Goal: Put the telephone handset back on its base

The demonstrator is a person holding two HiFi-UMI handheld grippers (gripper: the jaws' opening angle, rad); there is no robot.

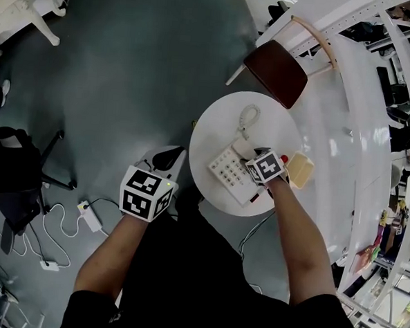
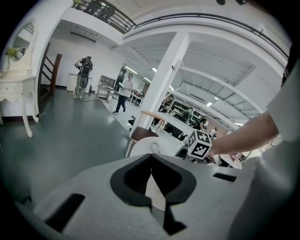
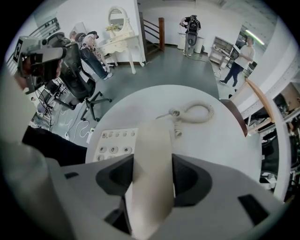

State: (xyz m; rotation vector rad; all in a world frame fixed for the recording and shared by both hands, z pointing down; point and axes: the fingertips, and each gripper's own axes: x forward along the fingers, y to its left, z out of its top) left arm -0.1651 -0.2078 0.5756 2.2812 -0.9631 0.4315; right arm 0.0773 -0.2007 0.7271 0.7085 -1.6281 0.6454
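The cream telephone base point(image 1: 228, 174) lies on a round white table point(image 1: 214, 126), its keypad point(image 3: 112, 143) facing up. My right gripper point(image 1: 255, 154) hovers over the base's right side, shut on the cream handset point(image 3: 149, 154), which stands lengthwise between the jaws. The coiled cord point(image 3: 197, 112) rests on the table beyond the handset. My left gripper point(image 1: 165, 154) hangs off the table's left edge over the floor. In the left gripper view its jaws point(image 2: 151, 159) meet at the tips with nothing in them.
A brown-seated chair point(image 1: 275, 70) stands behind the table. A tan block point(image 1: 301, 169) sits at the table's right rim beside a long white desk point(image 1: 346, 120). A power strip and cables point(image 1: 87, 215) lie on the grey floor at left. People stand far off.
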